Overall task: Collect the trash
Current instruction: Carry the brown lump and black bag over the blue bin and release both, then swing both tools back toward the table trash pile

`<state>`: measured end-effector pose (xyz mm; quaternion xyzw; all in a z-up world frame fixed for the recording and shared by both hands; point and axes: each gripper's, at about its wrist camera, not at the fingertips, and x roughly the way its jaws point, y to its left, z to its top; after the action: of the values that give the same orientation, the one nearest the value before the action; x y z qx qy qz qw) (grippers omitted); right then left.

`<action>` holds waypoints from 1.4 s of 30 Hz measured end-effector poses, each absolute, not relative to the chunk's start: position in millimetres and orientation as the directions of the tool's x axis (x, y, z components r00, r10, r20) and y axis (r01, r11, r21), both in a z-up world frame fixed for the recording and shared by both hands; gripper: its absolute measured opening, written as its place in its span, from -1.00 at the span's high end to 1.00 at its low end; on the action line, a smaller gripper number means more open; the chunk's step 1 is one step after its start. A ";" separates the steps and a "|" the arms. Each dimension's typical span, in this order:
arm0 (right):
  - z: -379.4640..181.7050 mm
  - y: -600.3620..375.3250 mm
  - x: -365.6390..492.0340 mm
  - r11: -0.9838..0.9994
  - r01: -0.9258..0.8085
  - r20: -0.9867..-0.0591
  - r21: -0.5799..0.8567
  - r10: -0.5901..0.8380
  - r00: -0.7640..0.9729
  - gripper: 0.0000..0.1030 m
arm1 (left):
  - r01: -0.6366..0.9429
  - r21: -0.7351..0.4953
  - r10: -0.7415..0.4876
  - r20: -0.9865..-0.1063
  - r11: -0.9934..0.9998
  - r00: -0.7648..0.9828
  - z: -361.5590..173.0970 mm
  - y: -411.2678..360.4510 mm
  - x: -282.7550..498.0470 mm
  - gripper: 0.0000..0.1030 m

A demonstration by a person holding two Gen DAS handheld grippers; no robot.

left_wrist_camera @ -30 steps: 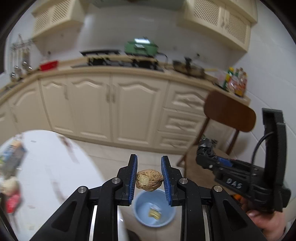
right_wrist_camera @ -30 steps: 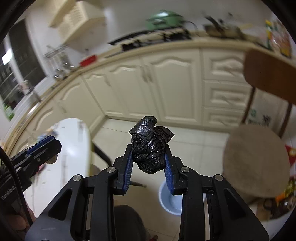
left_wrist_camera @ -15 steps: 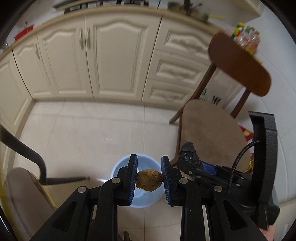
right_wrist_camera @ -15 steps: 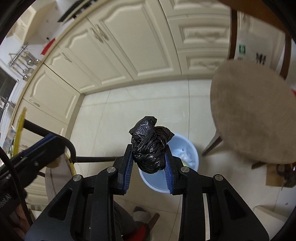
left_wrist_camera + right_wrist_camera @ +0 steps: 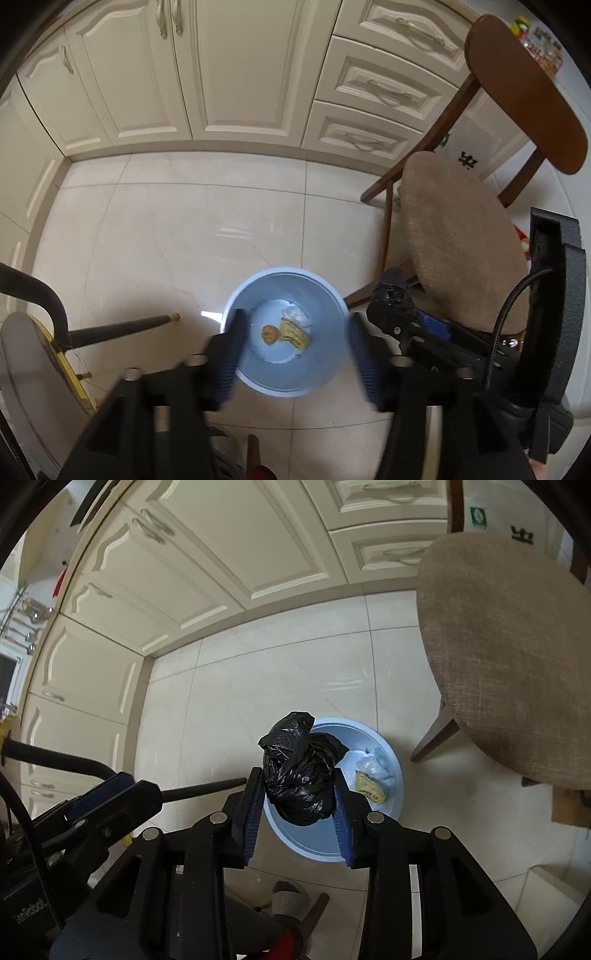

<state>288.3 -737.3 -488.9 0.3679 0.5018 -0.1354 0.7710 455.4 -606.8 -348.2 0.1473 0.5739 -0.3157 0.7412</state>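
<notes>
A light blue bin point(image 5: 325, 295) stands on the tiled floor below both grippers; it also shows in the right wrist view point(image 5: 391, 760). My left gripper point(image 5: 293, 354) is open above the bin, its jaws wide apart. A brown lump of trash point(image 5: 269, 335) lies in the bin beside a yellow wrapper point(image 5: 293, 334) and clear plastic point(image 5: 295, 315). My right gripper point(image 5: 299, 808) is shut on a crumpled black plastic bag point(image 5: 301, 775), held above the bin's left side. The right gripper shows at the right in the left wrist view point(image 5: 406, 314).
A wooden chair with a beige seat point(image 5: 458, 240) stands right of the bin. Cream cabinets point(image 5: 236, 74) line the far side of the floor. A dark chair's leg point(image 5: 122, 326) reaches toward the bin from the left.
My left gripper opened and the brown lump dropped into the bin. Both grippers came lower over the bin. The right gripper still holds the black bag.
</notes>
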 end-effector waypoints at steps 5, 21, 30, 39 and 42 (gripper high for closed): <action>-493.9 -743.2 285.8 0.666 0.582 -0.857 0.466 0.176 0.485 -0.33 | 0.629 -0.114 -0.279 -0.945 0.769 0.170 -349.4 -603.7 446.4 -0.35; -409.2 -735.1 252.2 0.616 0.617 -0.812 0.489 0.063 0.581 -1.00 | 0.674 -0.092 -0.401 -0.859 0.733 0.319 -238.8 -532.8 362.3 -0.52; -279.7 -688.7 231.8 0.691 0.521 -0.694 0.501 -0.039 0.719 -1.00 | 0.654 -0.063 -0.514 -0.677 0.754 0.527 -141.1 -422.7 301.1 -0.66; -171.9 -571.9 240.0 0.841 0.349 -0.570 0.413 -0.061 0.820 -1.00 | 0.527 -0.032 -0.468 -0.508 0.849 0.723 -86.5 -254.6 238.4 -0.99; -143.7 -519.5 250.6 0.898 0.280 -0.538 0.339 -0.059 0.841 -1.00 | 0.486 -0.030 -0.441 -0.470 0.874 0.764 -76.9 -201.5 209.2 -0.99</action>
<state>250.6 -519.5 -143.7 0.2069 0.2670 -0.0906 0.9369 209.2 -201.5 -77.0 0.0467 0.2383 -0.2470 0.9381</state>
